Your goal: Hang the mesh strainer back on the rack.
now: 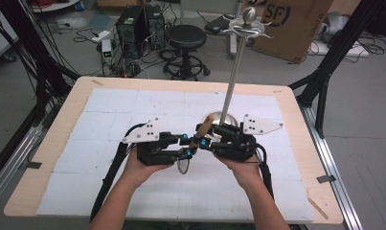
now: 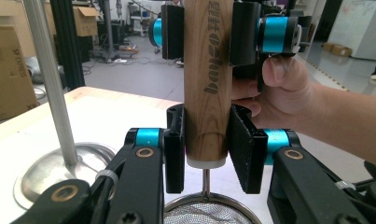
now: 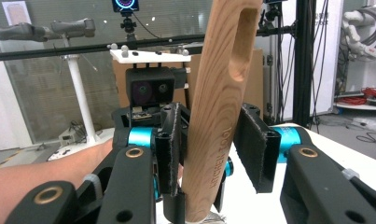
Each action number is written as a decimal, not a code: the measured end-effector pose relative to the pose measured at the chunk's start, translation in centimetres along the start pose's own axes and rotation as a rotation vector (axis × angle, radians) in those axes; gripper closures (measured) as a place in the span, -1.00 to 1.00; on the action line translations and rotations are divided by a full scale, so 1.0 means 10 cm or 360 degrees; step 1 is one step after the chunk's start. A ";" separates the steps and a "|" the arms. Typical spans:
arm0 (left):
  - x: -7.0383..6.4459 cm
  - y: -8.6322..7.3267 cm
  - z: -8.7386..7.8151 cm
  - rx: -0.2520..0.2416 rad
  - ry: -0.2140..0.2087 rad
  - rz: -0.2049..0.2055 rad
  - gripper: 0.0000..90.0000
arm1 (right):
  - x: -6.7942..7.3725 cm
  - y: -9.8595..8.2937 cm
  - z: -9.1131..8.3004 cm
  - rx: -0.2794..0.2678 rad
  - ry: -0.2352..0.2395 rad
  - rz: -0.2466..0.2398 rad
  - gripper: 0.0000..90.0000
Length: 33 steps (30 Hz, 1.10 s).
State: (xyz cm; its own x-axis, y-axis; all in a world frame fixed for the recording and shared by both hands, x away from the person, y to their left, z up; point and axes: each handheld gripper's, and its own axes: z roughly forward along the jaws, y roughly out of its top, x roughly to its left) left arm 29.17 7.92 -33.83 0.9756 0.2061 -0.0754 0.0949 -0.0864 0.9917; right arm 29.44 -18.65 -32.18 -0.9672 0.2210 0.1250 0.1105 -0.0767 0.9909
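Left gripper view: the left gripper (image 2: 206, 144) has its two pads against the lower end of a wooden handle (image 2: 208, 79), closed on it just above the white collar. A thin wire runs down from that collar to the round mesh strainer (image 2: 209, 215). Farther up the same handle, the right gripper (image 2: 205, 32) has its pads on either side.

Right gripper view: the right gripper (image 3: 209, 144) has one pad touching the handle; a gap shows at the other, so a firm grip cannot be confirmed.

High view: both tools meet mid-table, the strainer held upright off the white mat (image 1: 109, 115).

Assessment: the pickup appears done. The steel stand (image 1: 234, 67), with hooks at its top, rises just beyond; hanging the strainer by its handle slot seems to remain.

Clearance: the stand's pole and base lie close behind. Open mat lies left and near, table edges well apart.
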 end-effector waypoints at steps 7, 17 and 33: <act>-0.01 0.00 0.00 -0.0014 -0.0017 0.0003 0.53 | 0.01 -0.01 0.01 0.0011 0.0020 -0.0005 0.49; 0.00 -0.01 -0.01 -0.0006 -0.0018 0.0011 0.52 | 0.03 -0.01 0.03 0.0032 0.0017 0.0001 0.55; 0.02 -0.03 0.01 0.0035 0.0053 -0.0039 0.21 | 0.02 0.01 0.03 0.0013 -0.0013 -0.0009 0.55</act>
State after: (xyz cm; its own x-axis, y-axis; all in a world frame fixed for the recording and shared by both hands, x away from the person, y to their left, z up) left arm 29.34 7.92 -34.19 0.9659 0.2406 -0.0956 0.1232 -0.1024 0.9871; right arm 29.28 -18.35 -32.08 -0.9660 0.2291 0.1198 0.1070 -0.0675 0.9920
